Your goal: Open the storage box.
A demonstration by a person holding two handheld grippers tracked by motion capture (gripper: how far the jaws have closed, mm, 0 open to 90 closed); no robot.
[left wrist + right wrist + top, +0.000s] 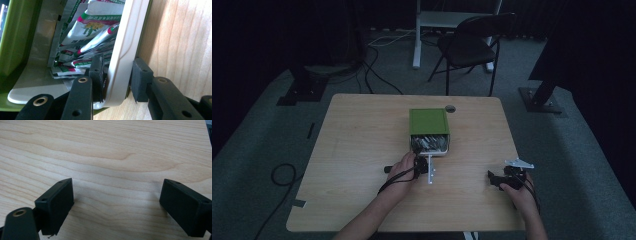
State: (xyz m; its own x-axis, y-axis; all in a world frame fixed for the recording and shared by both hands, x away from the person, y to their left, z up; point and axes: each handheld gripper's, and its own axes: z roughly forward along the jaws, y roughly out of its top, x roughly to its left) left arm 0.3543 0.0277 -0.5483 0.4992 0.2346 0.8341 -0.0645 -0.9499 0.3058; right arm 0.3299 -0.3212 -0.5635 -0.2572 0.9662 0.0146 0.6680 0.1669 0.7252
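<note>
At centre of the high view, a green box [428, 121] sits on the desk [362, 150], its white drawer [125, 50] partly drawn out and holding printed sachets [85, 42]. The left gripper [117, 75] is clamped on the drawer's front wall, apparently to slide it. The right gripper [116, 205], at lower right, rests wide and empty, seemingly in reserve.

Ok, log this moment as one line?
left gripper: shut on white plastic drawer front of green box | printed sachets: inside drawer | right gripper: open over wooden table
</note>
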